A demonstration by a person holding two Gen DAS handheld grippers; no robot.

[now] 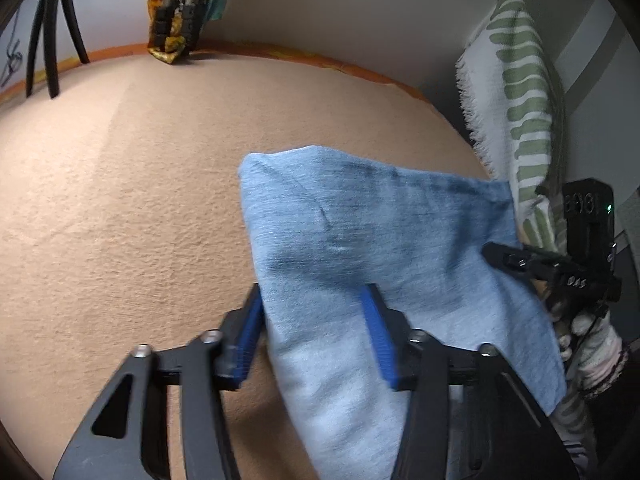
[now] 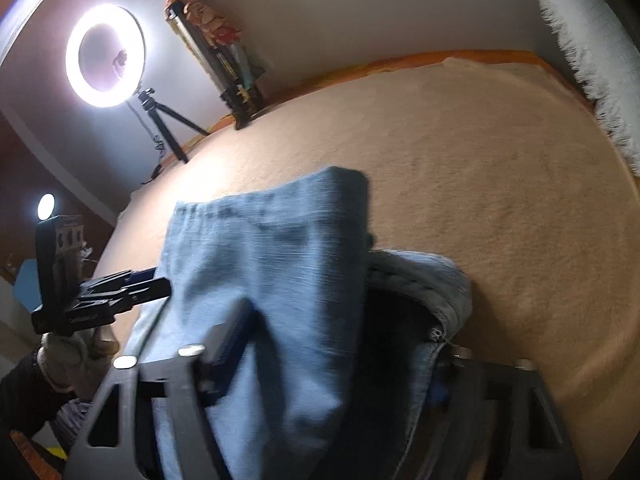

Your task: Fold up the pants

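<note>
Denim fills the near field of both wrist views: the pants (image 1: 360,264), light blue, are draped between the blue pads (image 1: 376,332) of the left gripper (image 1: 312,336), cloth bunched in the gap with the pads against it on both sides, so a grip on a fold is read, though blur keeps it short of certain. In the right wrist view the pants (image 2: 280,280) hang over the right gripper (image 2: 320,344); one finger (image 2: 228,340) is seen against the cloth, the other is buried under the waistband and zipper (image 2: 440,332), so whether those jaws clamp or only cradle cannot be told. The garment is held up off the bed (image 1: 120,200), likely so one half can be carried over the other for a fold. Each gripper is seen from the other's camera, at the cloth's edge, with a gloved hand (image 2: 72,356) behind one. Farther back, peach bedding is spread flat, serving as the folding surface. Beyond it a fringed leaf-print cushion (image 1: 516,92) leans at the wall, and a ring light (image 2: 105,55) on a tripod lights the scene.
</note>
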